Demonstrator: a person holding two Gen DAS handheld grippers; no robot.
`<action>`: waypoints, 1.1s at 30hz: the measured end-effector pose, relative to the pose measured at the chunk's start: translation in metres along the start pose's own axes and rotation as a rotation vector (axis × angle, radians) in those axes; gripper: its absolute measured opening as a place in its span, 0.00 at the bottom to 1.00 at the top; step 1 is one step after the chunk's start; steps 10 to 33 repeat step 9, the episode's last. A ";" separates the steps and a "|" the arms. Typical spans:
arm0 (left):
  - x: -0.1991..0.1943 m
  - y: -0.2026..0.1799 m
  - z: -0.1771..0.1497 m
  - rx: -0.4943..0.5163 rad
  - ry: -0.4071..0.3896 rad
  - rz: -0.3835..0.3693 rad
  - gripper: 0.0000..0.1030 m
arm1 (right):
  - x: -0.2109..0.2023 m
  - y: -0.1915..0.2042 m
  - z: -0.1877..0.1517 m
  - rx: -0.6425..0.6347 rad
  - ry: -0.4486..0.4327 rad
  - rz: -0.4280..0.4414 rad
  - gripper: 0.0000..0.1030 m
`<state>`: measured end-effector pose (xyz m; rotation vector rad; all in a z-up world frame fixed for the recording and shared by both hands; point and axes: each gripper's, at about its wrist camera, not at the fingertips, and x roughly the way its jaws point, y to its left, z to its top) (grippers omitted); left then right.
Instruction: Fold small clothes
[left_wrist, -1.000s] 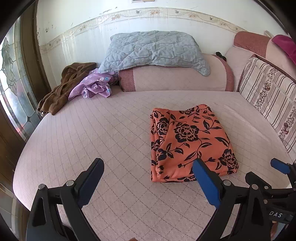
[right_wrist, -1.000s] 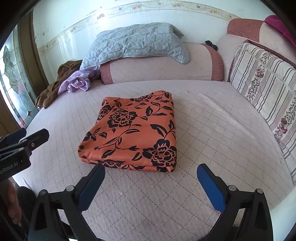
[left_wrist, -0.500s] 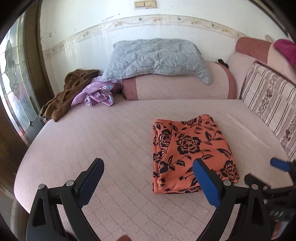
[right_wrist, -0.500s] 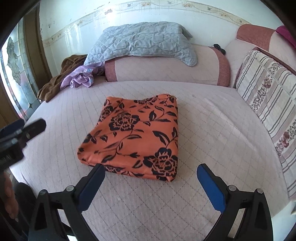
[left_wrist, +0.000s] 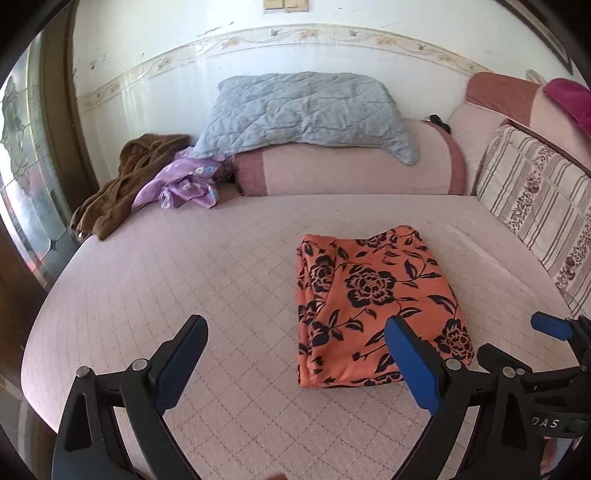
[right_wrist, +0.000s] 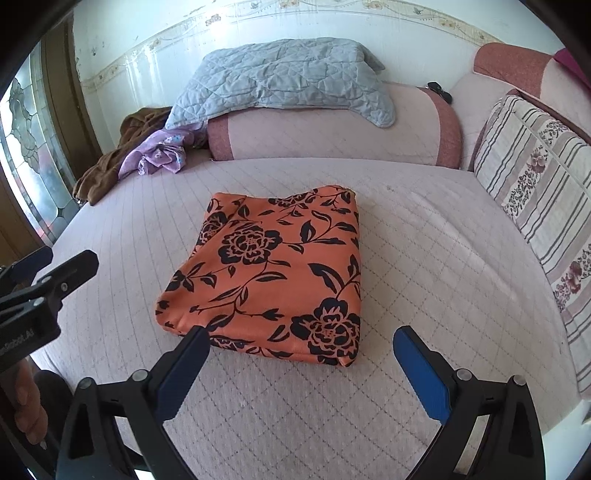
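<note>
One orange floral cloth (right_wrist: 273, 273) folded; pink quilted bed (right_wrist: 424, 258); white wall (left_wrist: 184, 44)

The orange flowered cloth (left_wrist: 373, 306) is laid folded on the pink quilted bed (left_wrist: 184, 280). The left gripper (left_wrist: 295, 363) is held above the bed with its jaws spread wide. The right gripper (left_wrist: 524, 341) is seen at the right edge.

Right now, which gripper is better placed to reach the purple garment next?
Left, probably. The purple garment lies crumpled at the bed's far left, on the left gripper's side. The right gripper faces the folded orange cloth. Both are open.
</note>
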<state>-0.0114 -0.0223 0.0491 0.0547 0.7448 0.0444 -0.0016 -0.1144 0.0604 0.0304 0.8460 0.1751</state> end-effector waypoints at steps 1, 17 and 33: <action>0.000 -0.001 0.001 0.005 -0.004 -0.004 0.94 | 0.001 0.000 0.001 -0.001 -0.001 0.002 0.98; 0.005 -0.010 0.006 0.033 -0.019 -0.025 0.96 | 0.010 0.002 0.003 -0.003 0.010 0.008 0.98; 0.005 -0.010 0.006 0.033 -0.019 -0.025 0.96 | 0.010 0.002 0.003 -0.003 0.010 0.008 0.98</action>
